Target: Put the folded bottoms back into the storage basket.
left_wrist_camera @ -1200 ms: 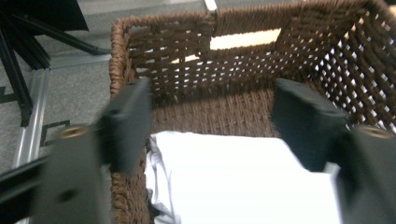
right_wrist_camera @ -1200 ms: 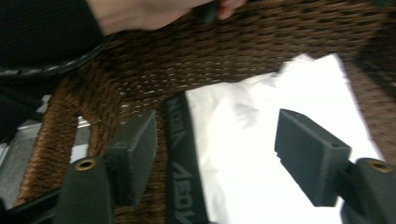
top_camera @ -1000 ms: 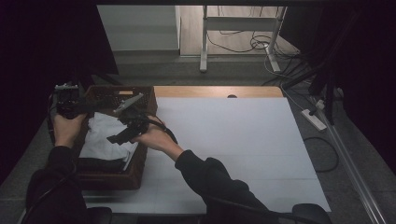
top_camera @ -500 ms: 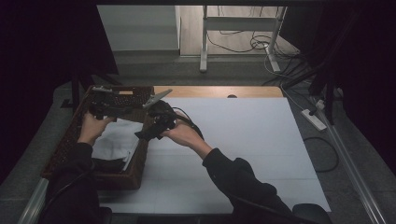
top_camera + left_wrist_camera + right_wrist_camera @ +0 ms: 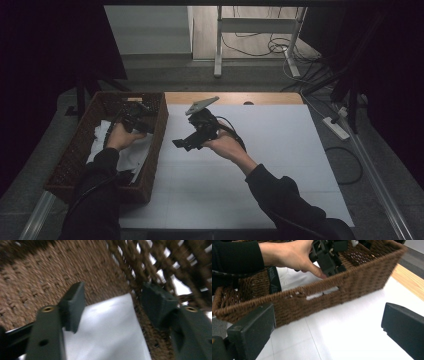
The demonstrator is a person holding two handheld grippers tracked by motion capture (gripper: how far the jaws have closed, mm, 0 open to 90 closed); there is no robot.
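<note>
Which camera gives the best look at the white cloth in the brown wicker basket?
The high view: the white cloth lies spread inside the brown wicker basket. The left gripper view shows a blurred corner; the right gripper view shows a patch behind the rim.

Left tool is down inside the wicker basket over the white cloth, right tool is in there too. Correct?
Not quite. The right tool is outside the wicker basket, held above the white table, as the high view shows. The left tool is inside, over the white cloth.
</note>
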